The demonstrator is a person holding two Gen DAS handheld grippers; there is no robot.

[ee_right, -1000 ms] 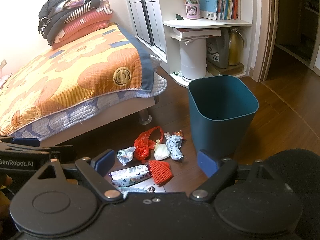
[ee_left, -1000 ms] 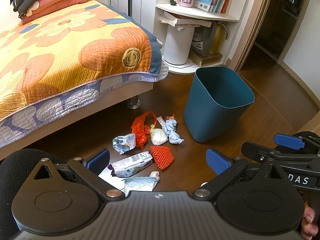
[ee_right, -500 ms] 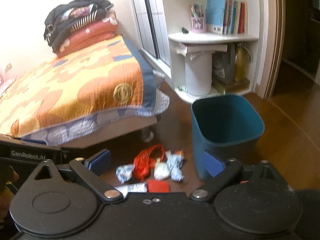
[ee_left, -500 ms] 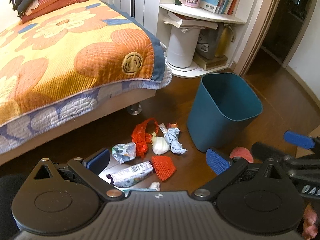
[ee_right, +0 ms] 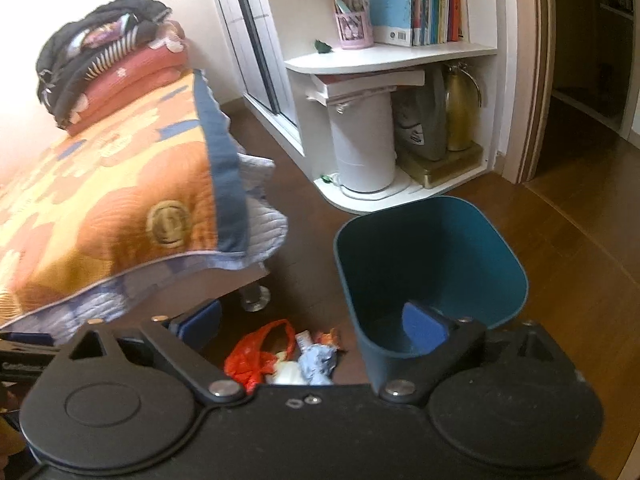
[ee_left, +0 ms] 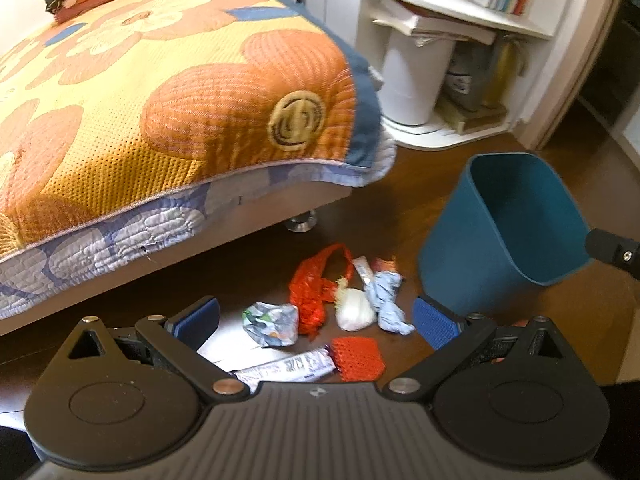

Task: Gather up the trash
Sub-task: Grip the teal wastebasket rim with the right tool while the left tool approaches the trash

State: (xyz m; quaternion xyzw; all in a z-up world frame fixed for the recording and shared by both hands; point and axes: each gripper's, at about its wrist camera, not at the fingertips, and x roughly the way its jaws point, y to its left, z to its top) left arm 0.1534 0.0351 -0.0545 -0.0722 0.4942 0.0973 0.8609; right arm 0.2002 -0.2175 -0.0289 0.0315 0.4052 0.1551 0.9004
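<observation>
A pile of trash lies on the dark wood floor: a red plastic bag [ee_left: 310, 288], a white wad [ee_left: 354, 308], a pale blue crumpled wrapper [ee_left: 386, 294], a crumpled foil wrapper [ee_left: 272, 322], a red mesh net [ee_left: 358, 358] and a long printed packet [ee_left: 288, 368]. A teal bin [ee_left: 508, 232] stands to its right, empty inside in the right wrist view [ee_right: 428, 264]. My left gripper [ee_left: 316, 320] is open and empty above the pile. My right gripper [ee_right: 312, 322] is open and empty, higher up; the red bag [ee_right: 256, 356] shows between its fingers.
A bed with an orange flowered quilt [ee_left: 160, 92] overhangs the floor on the left, with a metal leg [ee_left: 302, 222]. A white corner shelf [ee_right: 384, 60] with books, a white cylinder bin [ee_right: 364, 144] and a gold flask stands behind. A doorway opens at the right.
Both grippers have moved forward and tilted; the pile and bin now look nearer. The right gripper has risen and looks down into the bin. Both stay open.
</observation>
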